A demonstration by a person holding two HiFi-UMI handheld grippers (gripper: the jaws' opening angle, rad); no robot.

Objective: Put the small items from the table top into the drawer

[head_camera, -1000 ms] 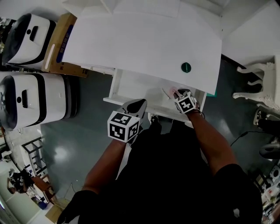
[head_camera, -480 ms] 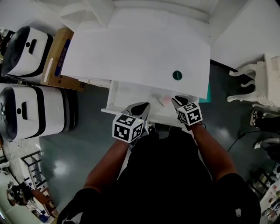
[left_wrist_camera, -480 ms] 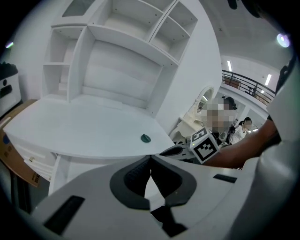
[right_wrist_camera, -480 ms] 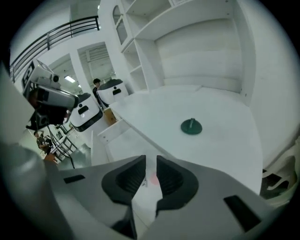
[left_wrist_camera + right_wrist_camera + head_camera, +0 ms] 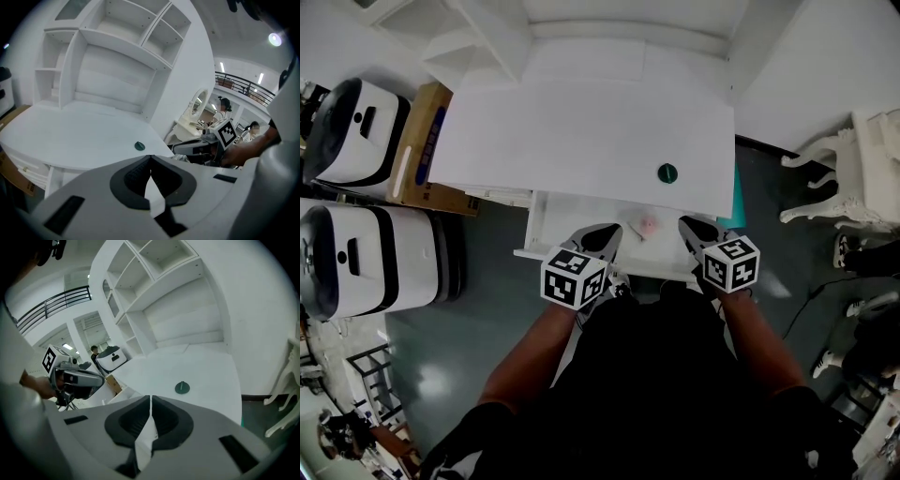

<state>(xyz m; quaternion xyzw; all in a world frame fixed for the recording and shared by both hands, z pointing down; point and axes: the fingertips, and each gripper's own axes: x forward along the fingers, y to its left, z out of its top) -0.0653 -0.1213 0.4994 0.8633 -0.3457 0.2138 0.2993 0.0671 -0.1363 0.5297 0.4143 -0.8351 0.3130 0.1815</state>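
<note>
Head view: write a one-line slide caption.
Shut left gripper and shut right gripper hover at the open drawer holding a pink item; a dark green item sits on the desk.

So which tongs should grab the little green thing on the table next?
Probably the right tongs: the green thing sits at the right front of the table, closer to them than to the left tongs. Both are shut and empty.

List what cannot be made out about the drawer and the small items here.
- Drawer contents: head view, near part covered by the left gripper and right gripper.
- Pink item: head view, too small to identify.
- Green item: small in every view; kind unclear.
</note>
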